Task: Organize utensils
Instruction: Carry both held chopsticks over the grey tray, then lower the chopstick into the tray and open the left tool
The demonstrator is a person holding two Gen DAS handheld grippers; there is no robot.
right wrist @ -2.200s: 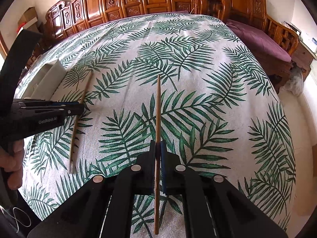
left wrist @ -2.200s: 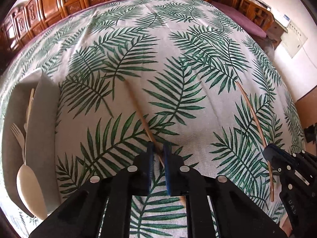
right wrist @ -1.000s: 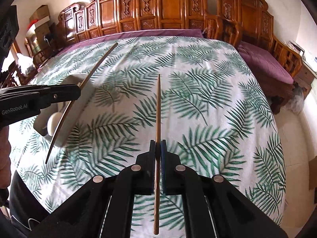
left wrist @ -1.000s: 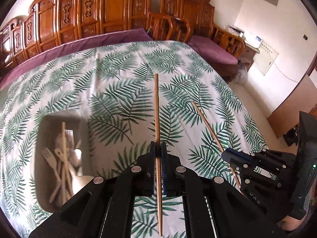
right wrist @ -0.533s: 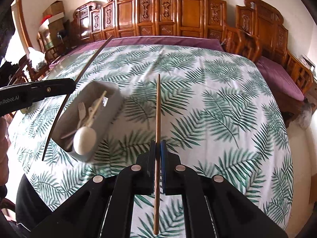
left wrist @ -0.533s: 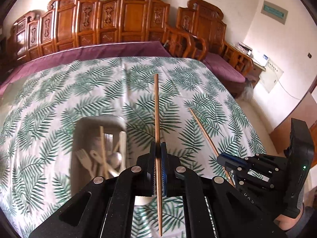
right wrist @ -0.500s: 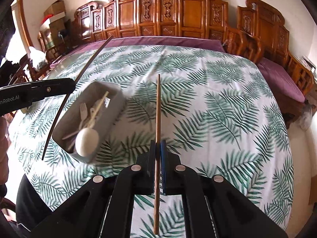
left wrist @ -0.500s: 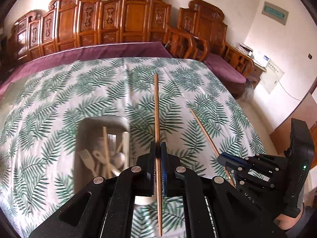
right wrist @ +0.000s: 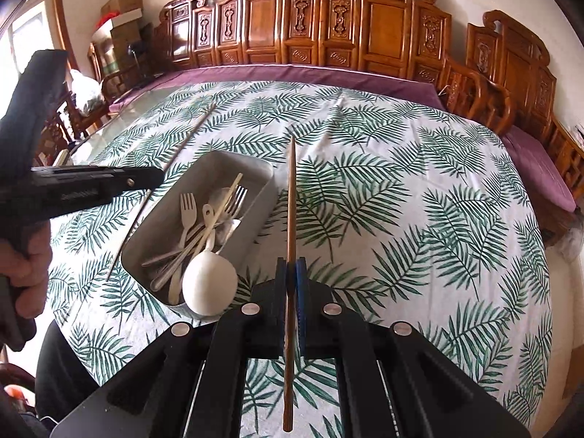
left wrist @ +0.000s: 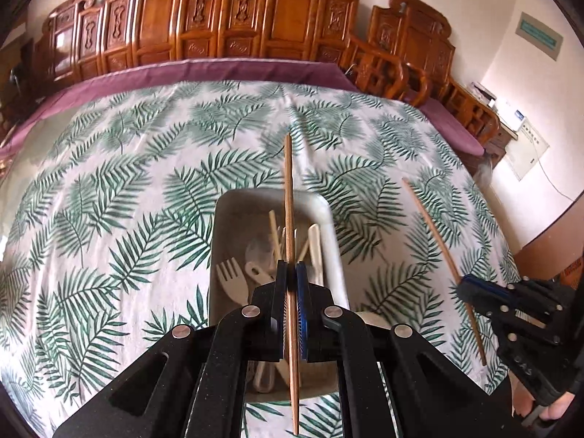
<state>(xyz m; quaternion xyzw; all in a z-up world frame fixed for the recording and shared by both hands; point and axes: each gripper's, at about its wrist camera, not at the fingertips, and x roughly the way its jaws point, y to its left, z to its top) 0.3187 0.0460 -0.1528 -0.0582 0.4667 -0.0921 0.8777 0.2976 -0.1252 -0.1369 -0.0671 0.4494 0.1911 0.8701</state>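
Observation:
My left gripper (left wrist: 291,273) is shut on a wooden chopstick (left wrist: 289,197) and holds it in the air directly over the grey utensil tray (left wrist: 233,204). My right gripper (right wrist: 291,268) is shut on a second wooden chopstick (right wrist: 291,197), held in the air just right of the tray (right wrist: 215,162). The tray holds pale forks (right wrist: 188,204), a chopstick and a white ladle (right wrist: 208,284). In the left wrist view the right gripper (left wrist: 471,288) and its chopstick (left wrist: 430,222) are at the right. In the right wrist view the left gripper (right wrist: 153,177) and its chopstick (right wrist: 189,135) are at the left.
The table wears a palm-leaf cloth (right wrist: 401,189) over a purple cover (right wrist: 292,73). Carved wooden chairs (right wrist: 328,18) ring the far side. The table's right edge drops to the floor (left wrist: 511,211). My hand and leg are at the lower left (right wrist: 25,273).
Both grippers lifted their chopsticks off the cloth. The left one then swung left until its chopstick is over the tray; the right one has come closer to the tray.

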